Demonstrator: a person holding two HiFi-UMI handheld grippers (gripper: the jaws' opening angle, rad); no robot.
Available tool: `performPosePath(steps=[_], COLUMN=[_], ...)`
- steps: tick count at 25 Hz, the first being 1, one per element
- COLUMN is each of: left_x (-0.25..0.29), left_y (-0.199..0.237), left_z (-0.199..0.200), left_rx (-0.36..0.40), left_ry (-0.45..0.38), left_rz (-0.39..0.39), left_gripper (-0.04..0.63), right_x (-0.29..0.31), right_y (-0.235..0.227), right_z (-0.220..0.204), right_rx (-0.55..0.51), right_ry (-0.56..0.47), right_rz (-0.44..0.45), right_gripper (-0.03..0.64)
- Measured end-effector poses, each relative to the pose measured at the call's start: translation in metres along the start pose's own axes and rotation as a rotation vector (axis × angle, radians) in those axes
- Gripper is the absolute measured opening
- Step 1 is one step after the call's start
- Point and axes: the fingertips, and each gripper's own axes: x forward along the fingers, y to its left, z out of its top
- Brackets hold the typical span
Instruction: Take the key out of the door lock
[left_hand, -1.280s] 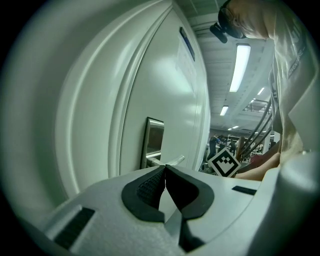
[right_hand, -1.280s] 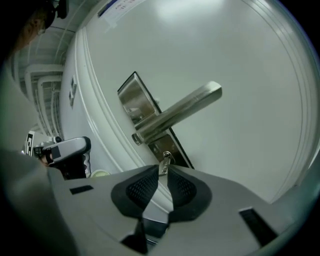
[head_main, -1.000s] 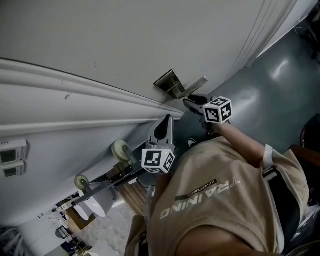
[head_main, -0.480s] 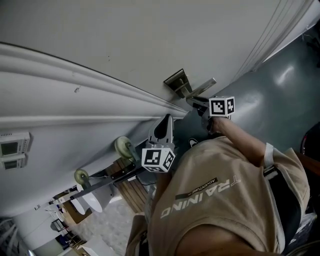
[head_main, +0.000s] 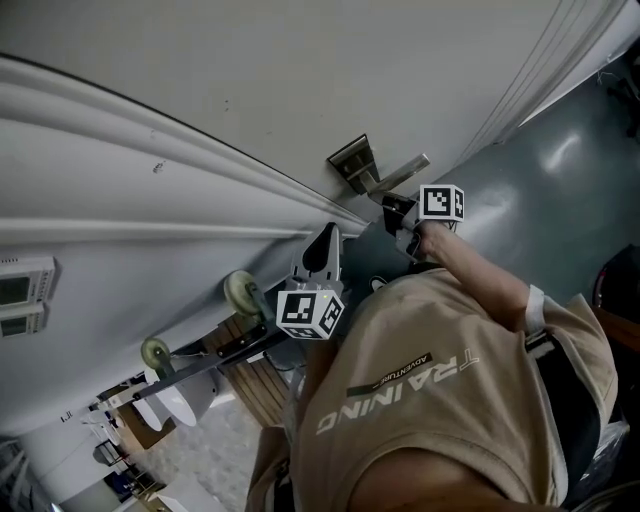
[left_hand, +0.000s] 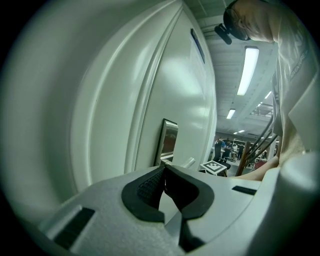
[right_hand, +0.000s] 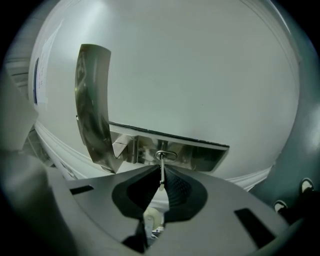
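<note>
The key (right_hand: 161, 176) sticks out of the keyhole cylinder (right_hand: 165, 155) in the metal lock plate (right_hand: 200, 155) (head_main: 350, 163), seen edge-on as a thin blade. My right gripper (right_hand: 161, 169) (head_main: 393, 204) has just been closing and is now shut on the key, its pads pressing both flat sides. The lever handle (right_hand: 92, 115) (head_main: 402, 174) sits just above the gripper in the head view. My left gripper (head_main: 327, 234) (left_hand: 164, 168) hangs lower beside the white door (head_main: 250, 90), shut with nothing held, its tips near the moulding.
Raised mouldings (head_main: 180, 190) run along the door. A frame with pale wheels (head_main: 239, 293) and a wooden piece stand below the left gripper. Grey floor (head_main: 560, 150) lies to the right. The person's tan shirt (head_main: 440, 400) fills the lower head view.
The right gripper has rolled, its marker cube turning, and has drawn in under the handle at the lock. The left gripper has stayed in place.
</note>
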Motion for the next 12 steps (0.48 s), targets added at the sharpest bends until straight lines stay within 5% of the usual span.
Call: performPosePath(steps=[12], left_x=[0.0052], left_y=[-0.0086], left_z=[0.0056], left_rx=[-0.04], left_ry=[-0.022], left_rz=[-0.046], left_gripper=[0.009], right_x=[-0.0023], right_y=[-0.0001], right_z=[-0.0027], right_rx=[0.005], right_ry=[-0.014], right_rz=[-0.011], right_gripper=[0.031])
